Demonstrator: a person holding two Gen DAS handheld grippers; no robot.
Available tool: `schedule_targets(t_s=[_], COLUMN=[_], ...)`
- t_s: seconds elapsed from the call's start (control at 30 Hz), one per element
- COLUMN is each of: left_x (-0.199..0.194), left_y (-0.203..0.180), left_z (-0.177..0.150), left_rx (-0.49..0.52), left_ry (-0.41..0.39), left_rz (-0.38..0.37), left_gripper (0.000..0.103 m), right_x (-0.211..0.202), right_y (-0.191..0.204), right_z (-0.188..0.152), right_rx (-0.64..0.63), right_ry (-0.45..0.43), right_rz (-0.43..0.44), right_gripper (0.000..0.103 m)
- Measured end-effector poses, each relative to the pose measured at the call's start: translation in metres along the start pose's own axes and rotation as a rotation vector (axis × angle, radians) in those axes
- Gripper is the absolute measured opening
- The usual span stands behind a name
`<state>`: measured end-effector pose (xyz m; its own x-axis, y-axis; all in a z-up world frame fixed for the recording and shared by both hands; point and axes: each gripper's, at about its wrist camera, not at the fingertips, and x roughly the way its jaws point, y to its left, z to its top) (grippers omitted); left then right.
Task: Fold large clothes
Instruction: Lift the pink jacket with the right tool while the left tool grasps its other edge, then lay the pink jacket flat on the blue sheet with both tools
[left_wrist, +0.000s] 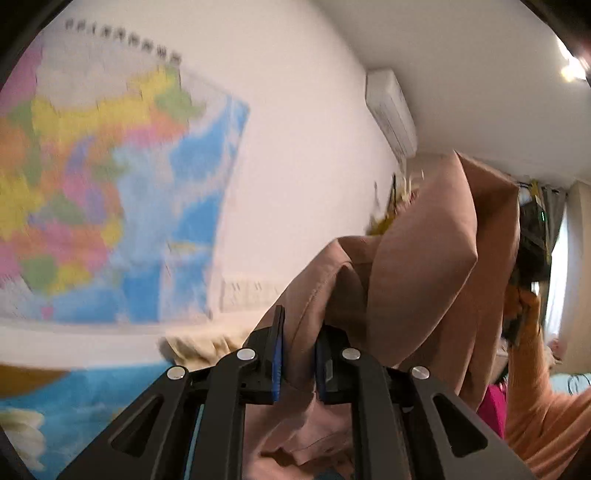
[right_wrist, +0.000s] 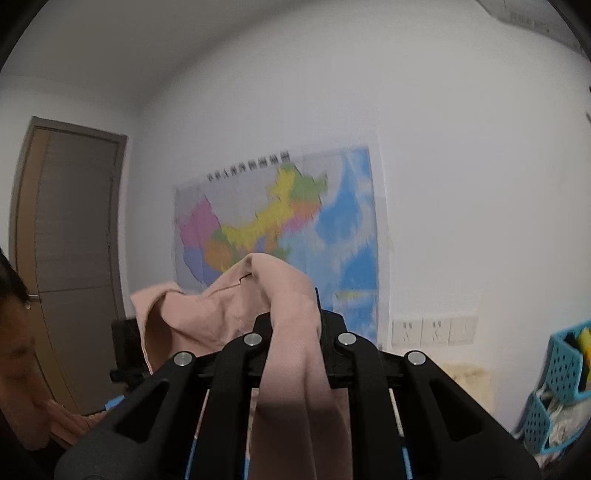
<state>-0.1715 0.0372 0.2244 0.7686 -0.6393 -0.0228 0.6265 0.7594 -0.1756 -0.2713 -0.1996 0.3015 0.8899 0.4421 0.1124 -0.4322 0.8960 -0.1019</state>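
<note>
A large dusty-pink garment (left_wrist: 417, 266) is held up in the air between both grippers. My left gripper (left_wrist: 298, 354) is shut on a fold of it; the cloth rises up and to the right and also hangs down between the black fingers. My right gripper (right_wrist: 295, 325) is shut on another part of the same garment (right_wrist: 288, 332), which drapes over and down between its fingers and bunches to the left. Both grippers point up toward the wall. The bottom of the garment is hidden.
A coloured map (right_wrist: 280, 225) hangs on the white wall, with sockets (right_wrist: 434, 330) to its right. An air conditioner (left_wrist: 391, 110) sits high up. A brown door (right_wrist: 74, 258) stands left. Blue perforated baskets (right_wrist: 561, 387) are at right. The person's orange sleeve (left_wrist: 535, 387) is at right.
</note>
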Motion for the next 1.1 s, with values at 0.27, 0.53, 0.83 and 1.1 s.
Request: schedule_targets(t_s=[0.27,0.53,0.83,1.1], left_x=[-0.066,-0.102,0.032,0.113], left_y=[-0.047,-0.068,0.107,0.244], left_z=[0.083,0.118,0.028,-0.116], left_rx=[0.143,0.249,0.046,-0.198], left_ry=[-0.097,-0.073,0.396,0.777], left_rz=[0.271,0.577,0.795,0.697], left_gripper=[0.012,0.016,0.004,0.021], right_x=[-0.009,0.063,0.29,0.398], right_y=[0.025,0.004,-0.048,-0.104], right_z=[0.03,0.016,-0.124,-0.29], right_rx=[-0.007,0.124,0.255,0.388], right_ry=[-0.06,0.051,0.466,0.818], right_rz=[0.102,0.199,0.147,0.026], right_gripper=[0.01,0.011,0.011,0.011])
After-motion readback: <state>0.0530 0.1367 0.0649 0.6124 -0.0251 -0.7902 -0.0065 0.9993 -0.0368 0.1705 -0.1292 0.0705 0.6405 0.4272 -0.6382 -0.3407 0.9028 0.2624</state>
